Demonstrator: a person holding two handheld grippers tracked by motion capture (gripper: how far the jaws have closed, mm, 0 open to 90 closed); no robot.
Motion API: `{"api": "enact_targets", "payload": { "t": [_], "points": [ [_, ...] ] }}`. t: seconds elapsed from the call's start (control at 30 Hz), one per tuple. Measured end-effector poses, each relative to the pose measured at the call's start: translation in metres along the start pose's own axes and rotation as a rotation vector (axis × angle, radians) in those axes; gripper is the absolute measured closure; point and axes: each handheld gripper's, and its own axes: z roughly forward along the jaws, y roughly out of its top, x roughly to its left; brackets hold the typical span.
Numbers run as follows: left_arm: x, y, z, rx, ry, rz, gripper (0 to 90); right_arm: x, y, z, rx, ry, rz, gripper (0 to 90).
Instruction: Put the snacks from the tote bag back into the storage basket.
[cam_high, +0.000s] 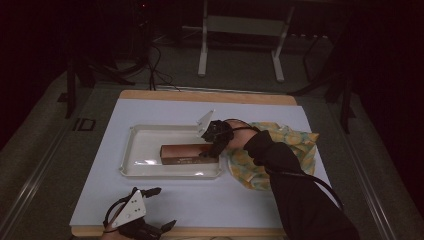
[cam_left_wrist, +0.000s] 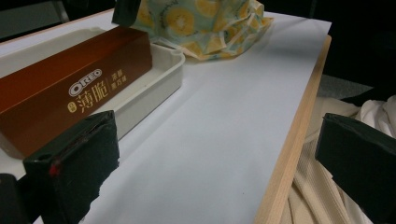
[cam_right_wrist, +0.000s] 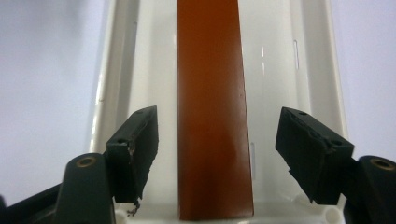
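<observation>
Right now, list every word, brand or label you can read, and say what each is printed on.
"OREO": white logo on the side of the brown box lying in the white tray.
Chinese characters beside and below that logo: large ones read "薄脆"; the smaller column is too small to read.
"ID": marking on the floor left of the table; reading uncertain.

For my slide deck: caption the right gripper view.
Open right tongs straddle a brown box lying in the white tray.

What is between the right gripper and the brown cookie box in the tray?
Nothing visible. The right gripper is open with a jaw on each side of the brown Oreo box, which lies in the white tray. There are bare gaps between jaws and box.
</observation>
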Motion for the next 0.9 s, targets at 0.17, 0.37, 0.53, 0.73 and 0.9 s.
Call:
{"api": "enact_targets", "payload": {
  "t": [0.17,0.37,0.53,0.73,0.9],
  "points": [
    [0.0,0.0,0.0,0.0,0.002,-0.001,0.0,-0.001,-0.002,-0.013,0.009,-0.027,0.028,23.1],
    [0.0,0.0,0.001,0.004,-0.003,0.002,0.0,-0.001,-0.009,-0.029,-0.009,-0.072,0.049,14.9],
    [0.0,0.0,0.001,0.005,-0.003,0.002,0.0,-0.002,-0.02,-0.043,-0.048,-0.078,0.085,10.6],
    [0.0,0.0,0.001,0.007,-0.002,-0.002,0.0,-0.005,-0.033,-0.057,-0.081,-0.106,0.13,10.7],
    [0.001,0.0,0.001,0.008,-0.004,-0.002,0.0,-0.008,-0.051,-0.069,-0.109,-0.158,0.186,11.0]
  ]
}}
